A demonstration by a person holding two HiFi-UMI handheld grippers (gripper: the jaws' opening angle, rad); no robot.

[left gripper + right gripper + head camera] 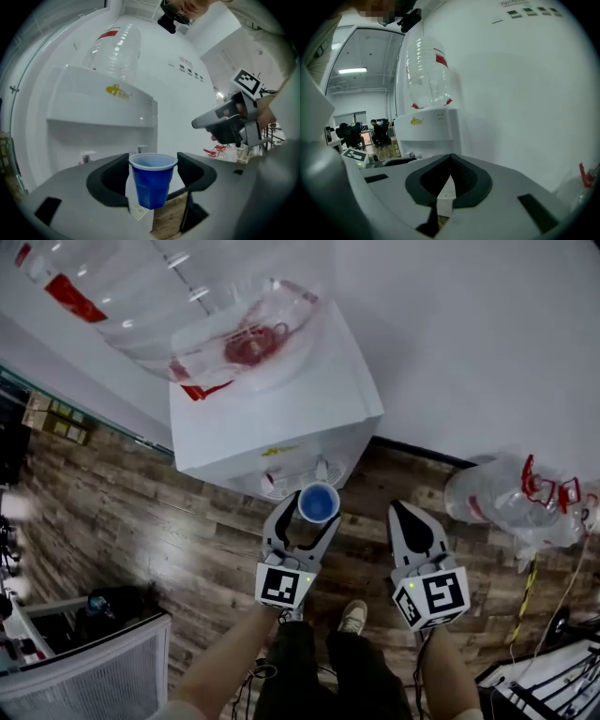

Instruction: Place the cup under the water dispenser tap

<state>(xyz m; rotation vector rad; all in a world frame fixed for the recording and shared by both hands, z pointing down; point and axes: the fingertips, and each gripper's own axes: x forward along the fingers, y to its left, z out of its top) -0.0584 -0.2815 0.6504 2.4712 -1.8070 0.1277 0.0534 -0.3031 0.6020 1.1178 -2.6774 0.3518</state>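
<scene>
A blue plastic cup (319, 503) stands upright between the jaws of my left gripper (309, 513), which is shut on it just in front of the white water dispenser (272, 418). In the left gripper view the cup (152, 180) is pinched at its rim, with two taps (140, 149) in the dispenser's recess behind it and the drip grate (137, 212) below. My right gripper (403, 510) hangs to the right of the cup with its jaws closed together and nothing in them. Its own view shows the dispenser (426, 124) ahead on the left.
A large clear bottle (216, 306) sits on top of the dispenser. An empty spare bottle (506, 502) lies on the wood floor at the right, by the wall. A mesh office chair (84, 671) is at lower left, and cables run at lower right.
</scene>
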